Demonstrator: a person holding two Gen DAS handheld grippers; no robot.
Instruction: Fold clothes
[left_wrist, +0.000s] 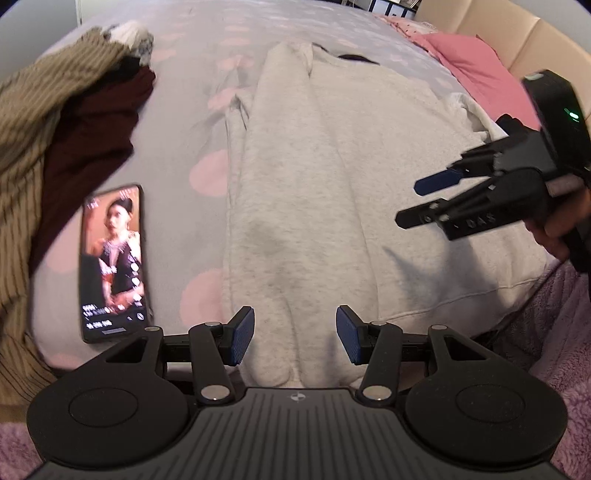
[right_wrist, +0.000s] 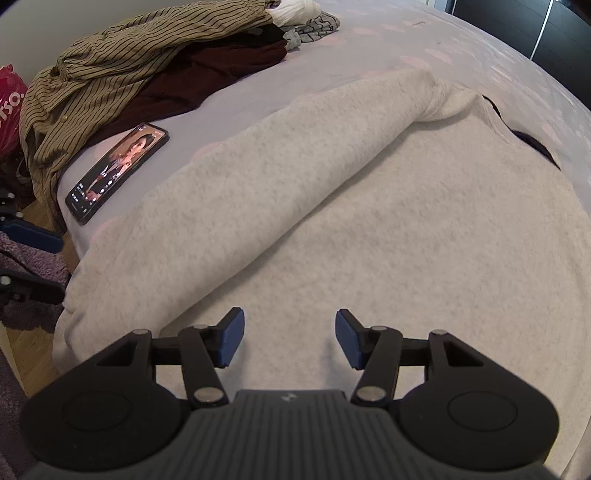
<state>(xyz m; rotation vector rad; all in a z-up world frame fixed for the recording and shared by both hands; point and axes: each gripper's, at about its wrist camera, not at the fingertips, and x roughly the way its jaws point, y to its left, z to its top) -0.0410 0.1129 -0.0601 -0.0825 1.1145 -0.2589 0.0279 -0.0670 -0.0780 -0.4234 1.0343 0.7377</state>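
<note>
While both grippers hang over the bed, the scene reads as follows, with every place given relative to the sweatshirt.

Sweatshirt (left_wrist: 317, 177): light grey, spread flat on the bed, its left side and sleeve folded in over the body; the collar lies at the far end and the hem at the near edge of the bed.
Bed sheet (left_wrist: 199, 92): pale lilac with pink dots, showing to the left of and beyond the sweatshirt.
Left gripper (left_wrist: 294, 340): over the near hem of the sweatshirt, at the end of the folded sleeve; jaws about half open, blue pads apart, nothing between them but the cloth below.
Right gripper (right_wrist: 289, 338): above the sweatshirt's body, just right of the folded sleeve; jaws about half open, gripping nothing.
Hand (left_wrist: 554, 229): at the right edge of the sweatshirt, wrapped round the right gripper's handle.
Phone (left_wrist: 112, 264): to the left of the sweatshirt, flat on the sheet, screen lit, not touching it.
Heap of clothes (right_wrist: 122, 74): further left of the sweatshirt, beyond the phone; a striped tan shirt lies over a dark red garment.
Pink pillow (left_wrist: 476, 70): beyond the sweatshirt's right shoulder.
</note>
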